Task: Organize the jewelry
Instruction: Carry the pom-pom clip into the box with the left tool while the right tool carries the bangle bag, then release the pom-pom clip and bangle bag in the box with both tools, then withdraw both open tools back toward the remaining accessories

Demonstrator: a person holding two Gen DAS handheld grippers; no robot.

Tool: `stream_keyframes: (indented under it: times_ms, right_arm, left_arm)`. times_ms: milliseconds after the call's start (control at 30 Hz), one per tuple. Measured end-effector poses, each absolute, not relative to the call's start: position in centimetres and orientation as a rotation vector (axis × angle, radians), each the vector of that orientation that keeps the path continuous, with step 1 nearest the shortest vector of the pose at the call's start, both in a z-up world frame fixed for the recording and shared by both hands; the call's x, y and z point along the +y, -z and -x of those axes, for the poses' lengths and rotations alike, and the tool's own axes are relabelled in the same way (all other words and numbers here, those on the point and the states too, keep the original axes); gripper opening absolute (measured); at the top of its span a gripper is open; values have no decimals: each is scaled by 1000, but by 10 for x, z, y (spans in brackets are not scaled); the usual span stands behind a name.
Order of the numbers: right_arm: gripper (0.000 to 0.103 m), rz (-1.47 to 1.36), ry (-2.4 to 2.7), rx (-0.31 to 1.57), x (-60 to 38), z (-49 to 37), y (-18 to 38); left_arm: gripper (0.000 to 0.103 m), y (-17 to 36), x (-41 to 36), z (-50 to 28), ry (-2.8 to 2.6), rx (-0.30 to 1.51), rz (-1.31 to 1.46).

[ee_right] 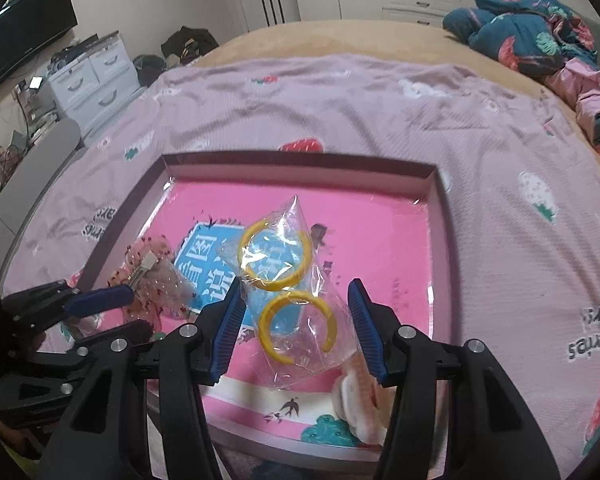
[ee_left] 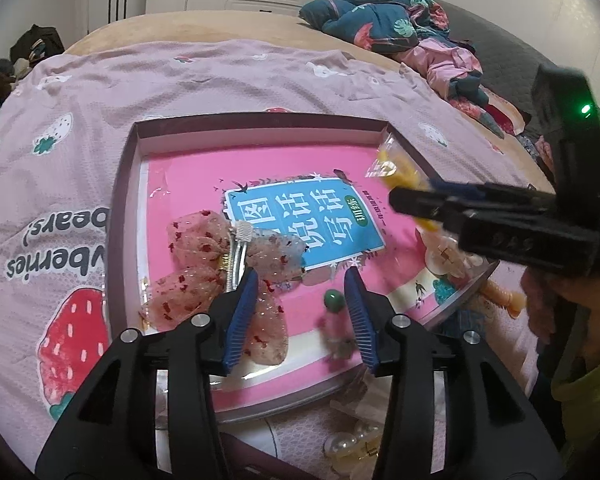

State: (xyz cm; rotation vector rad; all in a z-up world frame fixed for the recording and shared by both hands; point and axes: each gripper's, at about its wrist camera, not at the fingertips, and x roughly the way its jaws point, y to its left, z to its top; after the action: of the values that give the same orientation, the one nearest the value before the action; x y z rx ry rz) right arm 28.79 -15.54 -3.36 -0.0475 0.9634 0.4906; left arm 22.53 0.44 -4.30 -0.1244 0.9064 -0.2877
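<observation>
Two yellow hoops (ee_right: 286,280) hang bagged over the tray's (ee_right: 436,216) open middle.

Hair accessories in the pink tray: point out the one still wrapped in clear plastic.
The pair of yellow open hoops inside the clear plastic bag, between the right gripper's fingers. The sheer pink bow clip lies bare.

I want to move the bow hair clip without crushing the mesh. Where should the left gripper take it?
Grip the metal clip at the bow centre, from above, jaws across its narrow width; it is the only rigid part, lying flat on the tray.
</observation>
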Motion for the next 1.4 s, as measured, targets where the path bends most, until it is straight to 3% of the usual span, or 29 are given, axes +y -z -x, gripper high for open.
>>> stream_keyframes:
  times_ms: [400, 733, 967, 1400]
  right_arm:
    - [57, 10, -493, 1009, -157, -282, 50]
    - [82, -39, -489, 902, -177, -255, 17]
    - [93, -63, -479, 810, -193, -230, -11]
    - [97, -78, -471, 653, -221, -185, -65]
  left_arm:
    - [64, 25, 32, -213, 230, 882, 167]
    - [79, 7, 44, -193, 205, 850, 199]
    - [91, -11, 53, -175, 157, 811, 214]
    - [94, -74, 57, -135, 112, 643, 207]
